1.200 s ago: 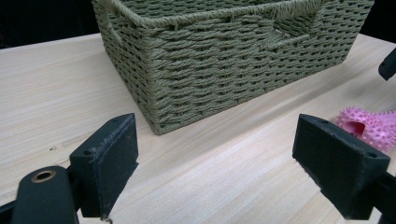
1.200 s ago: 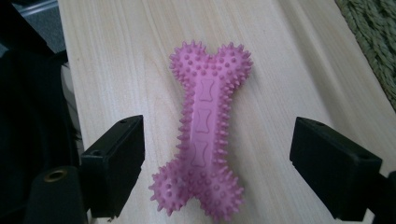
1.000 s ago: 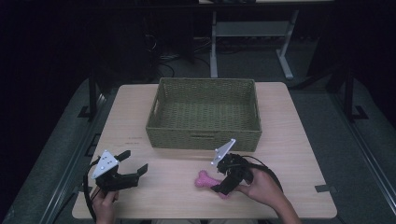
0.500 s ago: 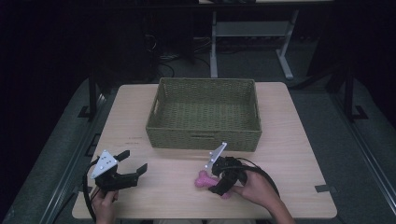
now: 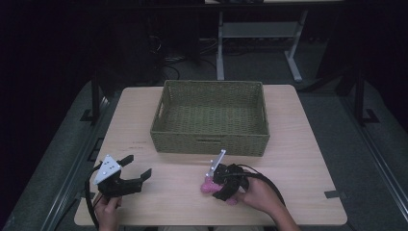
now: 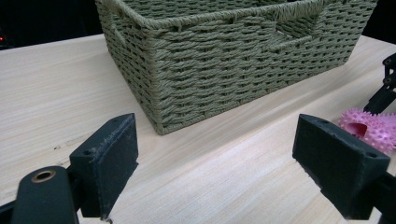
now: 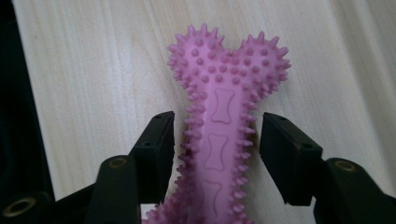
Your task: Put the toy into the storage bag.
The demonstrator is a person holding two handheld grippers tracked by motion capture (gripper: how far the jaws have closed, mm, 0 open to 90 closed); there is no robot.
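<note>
- While the right gripper (image 7: 215,140) is straddling the pink spiky bone toy (image 7: 224,135) at frame centre, jaws unclosed, squeezing its narrow shaft squarely looks wise.
- Left gripper (image 6: 215,168) is idling agape, lower frame.

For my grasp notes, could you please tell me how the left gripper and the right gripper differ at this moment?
The left gripper has its jaws spread wide over bare table; the right gripper straddles the pink bone toy, jaws close beside its shaft, not clamped. The left sits clear of the toy; the right is over it. Both are open and hand-held.
</note>
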